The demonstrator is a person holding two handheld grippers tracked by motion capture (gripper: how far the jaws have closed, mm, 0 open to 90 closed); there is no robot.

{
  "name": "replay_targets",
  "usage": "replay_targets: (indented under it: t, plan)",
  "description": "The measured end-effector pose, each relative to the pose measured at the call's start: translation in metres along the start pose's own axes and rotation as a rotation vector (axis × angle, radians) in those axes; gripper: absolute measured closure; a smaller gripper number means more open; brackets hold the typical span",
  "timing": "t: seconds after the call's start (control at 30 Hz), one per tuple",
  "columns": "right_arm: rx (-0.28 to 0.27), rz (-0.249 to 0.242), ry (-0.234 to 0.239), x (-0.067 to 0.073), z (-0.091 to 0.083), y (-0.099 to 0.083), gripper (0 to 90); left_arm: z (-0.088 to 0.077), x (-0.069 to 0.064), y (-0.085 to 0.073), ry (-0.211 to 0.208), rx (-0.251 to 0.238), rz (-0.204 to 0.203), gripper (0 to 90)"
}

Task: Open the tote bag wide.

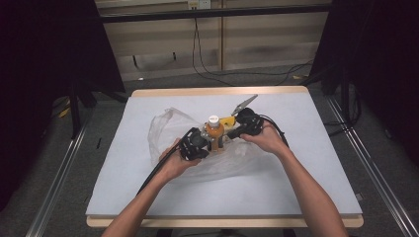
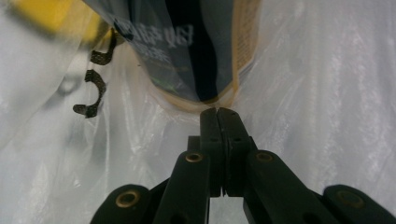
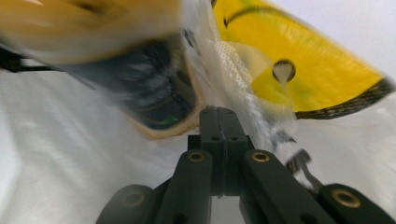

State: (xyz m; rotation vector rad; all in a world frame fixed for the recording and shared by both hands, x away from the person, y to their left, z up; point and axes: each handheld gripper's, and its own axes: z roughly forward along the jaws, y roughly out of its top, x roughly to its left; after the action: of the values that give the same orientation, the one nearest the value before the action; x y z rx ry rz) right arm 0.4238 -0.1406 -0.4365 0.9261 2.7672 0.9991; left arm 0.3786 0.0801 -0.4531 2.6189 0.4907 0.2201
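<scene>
Both claws, left [image 1: 202, 143] and right [image 1: 232, 132], are pinched shut on the clear bag's [image 1: 165, 129] film, flanking the upright orange bottle [image 1: 214, 132] standing between them.

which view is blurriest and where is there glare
Right gripper view: the orange bottle is smeared by motion blur. Left gripper view: the bottle's label is sharp, the plastic bag shines with glare. High view: evenly lit table, dark surroundings.

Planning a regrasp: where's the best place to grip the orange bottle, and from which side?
Grip the orange bottle at its narrower neck, just under the white cap. It stands upright with clear plastic bag around its base, so come in level from a side, above the film, probably clear of the yellow item.
</scene>
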Motion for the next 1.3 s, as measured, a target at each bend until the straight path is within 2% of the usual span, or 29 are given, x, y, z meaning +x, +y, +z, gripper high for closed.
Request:
replay_targets:
  t: [0.07, 0.13, 0.2, 0.27, 0.3, 0.33, 0.4, 0.43, 0.47, 0.53, 0.57, 0.6, 0.67, 0.7, 0.73, 0.77, 0.8, 0.83, 0.93, 0.97, 1.03, 1.07, 1.1, 1.13, 1.17, 1.3]
  plan:
    - [0.042, 0.010, 0.014, -0.006, 0.014, -0.001, 90.0, 0.002, -0.003, -0.005, -0.023, 0.006, -0.018, 90.0]
    - [0.072, 0.011, 0.005, -0.011, 0.026, 0.000, 90.0, 0.001, -0.009, -0.009, -0.025, 0.002, -0.004, 90.0]
    - [0.081, 0.035, 0.014, -0.015, 0.034, 0.003, 90.0, -0.002, -0.018, -0.011, -0.042, 0.008, 0.035, 90.0]
    - [0.090, 0.033, 0.012, -0.018, 0.041, 0.008, 90.0, -0.003, -0.028, -0.011, -0.069, 0.013, 0.049, 90.0]
    - [0.094, 0.032, 0.011, -0.020, 0.045, 0.011, 90.0, -0.004, -0.032, -0.010, -0.072, 0.021, 0.076, 90.0]
    - [0.083, 0.038, 0.011, -0.021, 0.047, 0.013, 90.0, -0.005, -0.039, -0.010, -0.063, 0.028, 0.079, 90.0]
    - [0.074, 0.042, -0.002, -0.027, 0.052, 0.019, 90.0, -0.006, -0.048, -0.010, -0.087, 0.029, 0.105, 90.0]
    - [0.079, 0.050, -0.009, -0.028, 0.053, 0.021, 90.0, -0.007, -0.055, -0.010, -0.087, 0.031, 0.120, 90.0]
    - [0.087, 0.049, -0.021, -0.029, 0.055, 0.025, 90.0, -0.007, -0.060, -0.011, -0.078, 0.026, 0.117, 90.0]
    - [0.101, 0.047, -0.043, -0.033, 0.058, 0.032, 90.0, -0.009, -0.066, -0.011, -0.093, 0.032, 0.148, 90.0]
    - [0.103, 0.045, -0.050, -0.035, 0.059, 0.034, 90.0, -0.009, -0.068, -0.012, -0.099, 0.030, 0.141, 90.0]
    - [0.107, 0.053, -0.051, -0.037, 0.060, 0.036, 90.0, -0.012, -0.071, -0.012, -0.106, 0.047, 0.167, 90.0]
    - [0.111, 0.064, -0.063, -0.040, 0.061, 0.039, 90.0, -0.011, -0.076, -0.014, -0.117, 0.033, 0.156, 90.0]
    - [0.120, 0.078, -0.075, -0.046, 0.062, 0.042, 90.0, -0.014, -0.084, -0.015, -0.123, 0.049, 0.197, 90.0]
    - [0.126, 0.071, -0.090, -0.049, 0.062, 0.044, 90.0, -0.016, -0.089, -0.015, -0.127, 0.059, 0.212, 90.0]
    - [0.127, 0.086, -0.092, -0.052, 0.063, 0.045, 90.0, -0.016, -0.092, -0.015, -0.132, 0.059, 0.228, 90.0]
    - [0.133, 0.089, -0.099, -0.054, 0.063, 0.047, 90.0, -0.017, -0.096, -0.016, -0.135, 0.058, 0.219, 90.0]
    - [0.134, 0.086, -0.115, -0.056, 0.064, 0.048, 90.0, -0.019, -0.099, -0.017, -0.141, 0.065, 0.246, 90.0]
    - [0.140, 0.101, -0.143, -0.060, 0.065, 0.051, 90.0, -0.020, -0.106, -0.019, -0.149, 0.055, 0.244, 90.0]
    - [0.132, 0.122, -0.166, -0.066, 0.066, 0.053, 90.0, -0.021, -0.111, -0.020, -0.153, 0.056, 0.266, 90.0]
    - [0.134, 0.143, -0.185, -0.071, 0.066, 0.054, 90.0, -0.022, -0.116, -0.022, -0.143, 0.053, 0.271, 90.0]
    - [0.134, 0.149, -0.203, -0.074, 0.067, 0.056, 90.0, -0.023, -0.116, -0.022, -0.145, 0.051, 0.282, 90.0]
    - [0.140, 0.158, -0.235, -0.075, 0.067, 0.057, 90.0, -0.023, -0.118, -0.023, -0.152, 0.049, 0.276, 90.0]
    - [0.153, 0.152, -0.263, -0.076, 0.068, 0.059, 90.0, -0.024, -0.118, -0.023, -0.149, 0.047, 0.293, 90.0]
    - [0.161, 0.163, -0.278, -0.078, 0.069, 0.061, 90.0, -0.024, -0.119, -0.024, -0.151, 0.049, 0.285, 90.0]
    - [0.167, 0.164, -0.314, -0.083, 0.071, 0.065, 90.0, -0.026, -0.124, -0.026, -0.144, 0.051, 0.306, 90.0]
